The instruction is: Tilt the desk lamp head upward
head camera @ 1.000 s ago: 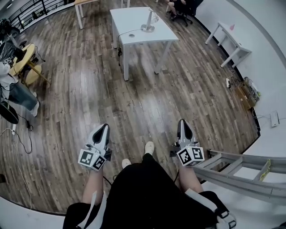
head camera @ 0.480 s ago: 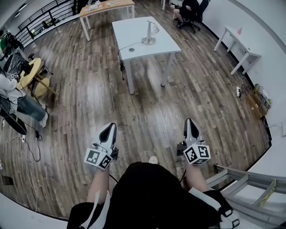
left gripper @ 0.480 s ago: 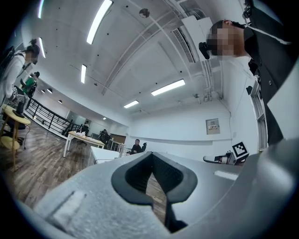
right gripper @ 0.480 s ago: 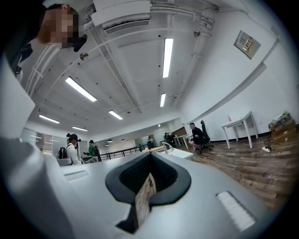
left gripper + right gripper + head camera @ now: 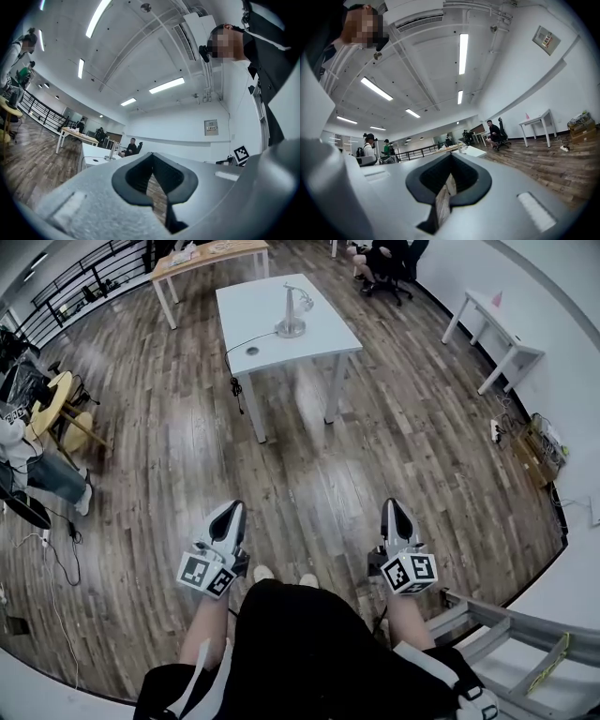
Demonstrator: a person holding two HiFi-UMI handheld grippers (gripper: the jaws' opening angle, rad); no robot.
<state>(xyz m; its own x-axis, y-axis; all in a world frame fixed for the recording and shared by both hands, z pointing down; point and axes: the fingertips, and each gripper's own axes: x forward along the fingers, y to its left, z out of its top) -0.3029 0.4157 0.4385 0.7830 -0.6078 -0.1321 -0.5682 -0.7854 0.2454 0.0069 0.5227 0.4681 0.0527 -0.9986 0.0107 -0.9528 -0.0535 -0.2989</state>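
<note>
Desk lamp (image 5: pixel 292 311) stands on the white table (image 5: pixel 323 329), near the middle of the top and a little toward its right edge, with its post upright and its head leaning off to the right. A dark cable (image 5: pixel 246 339) runs from its base across the top to the left edge and hangs down there. The task is judged not yet begun: the lamp is untouched and well apart from both tools, with open wooden floor (image 5: pixel 281 456) lying between the table and the person. The left gripper (image 5: pixel 232 512) and right gripper (image 5: pixel 391 510) are held low in front of the person, pointing toward the table. The jaws of each are closed together with nothing between them. What remains is the whole job: the approach to the table, a hold on the lamp head, and the upward tilt. The angle of the head, its hinge and any switch are too small to make out in the head view. In both gripper views the lamp is only a small shape beyond the jaws. A wooden table (image 5: pixel 211 251) and a seated person (image 5: pixel 380 254) are cut off at the top of the head view. A grey ladder (image 5: pixel 525 638) is cut off at the lower right.
</note>
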